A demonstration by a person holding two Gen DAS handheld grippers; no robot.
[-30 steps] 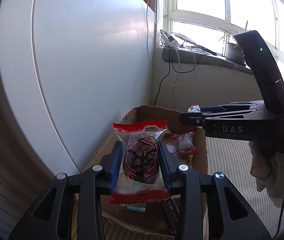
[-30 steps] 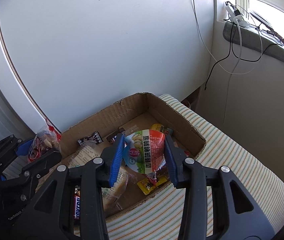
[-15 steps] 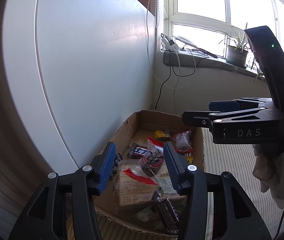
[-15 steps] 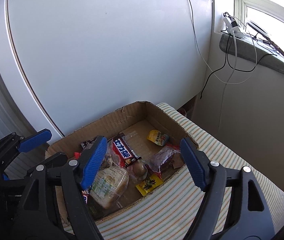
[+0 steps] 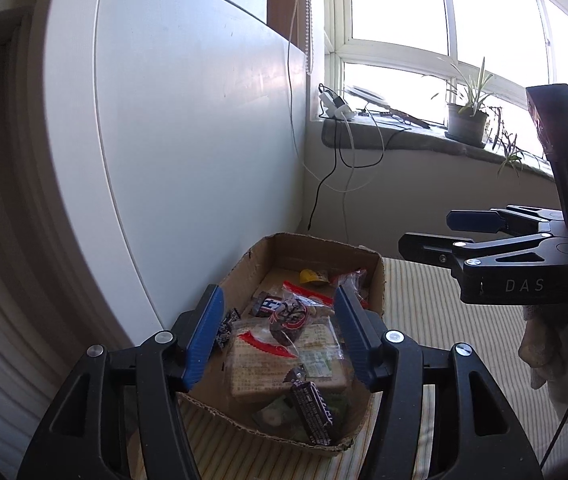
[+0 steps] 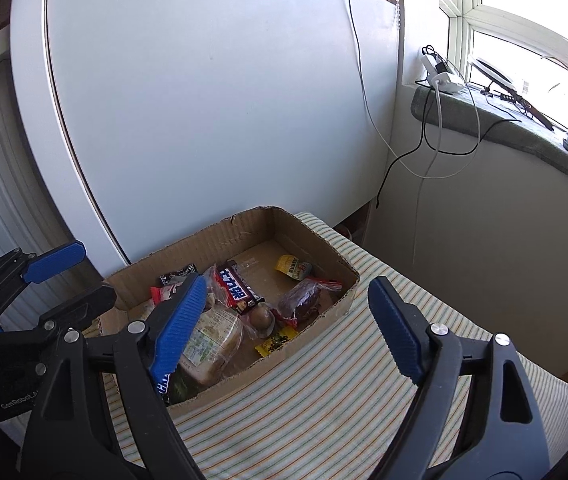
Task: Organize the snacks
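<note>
While both tongs, left tongs (image 5: pixel 279 330) and right tongs (image 6: pixel 288 328), are opening empty above the cardboard box (image 6: pixel 243 226), lift clear without snagging wrappers.

Light source: daylight through the window (image 5: pixel 436 36), upper right in both views.
Glare: panes blown out to white; the potted plant (image 5: pixel 466 118) on the sill shows partly in silhouette.
White panel (image 6: pixel 211 92): evenly lit, soft bluish shade.
Cardboard box (image 5: pixel 316 250): inside in shadow in the left wrist view; the snack wrappers there are dim, with little contrast.
Striped cloth (image 6: pixel 344 380): bright and crisp.
Distortion: strong fisheye bend; straight edges curve, corners go black.
Sharpness: centre sharp, rims slightly smeared.
</note>
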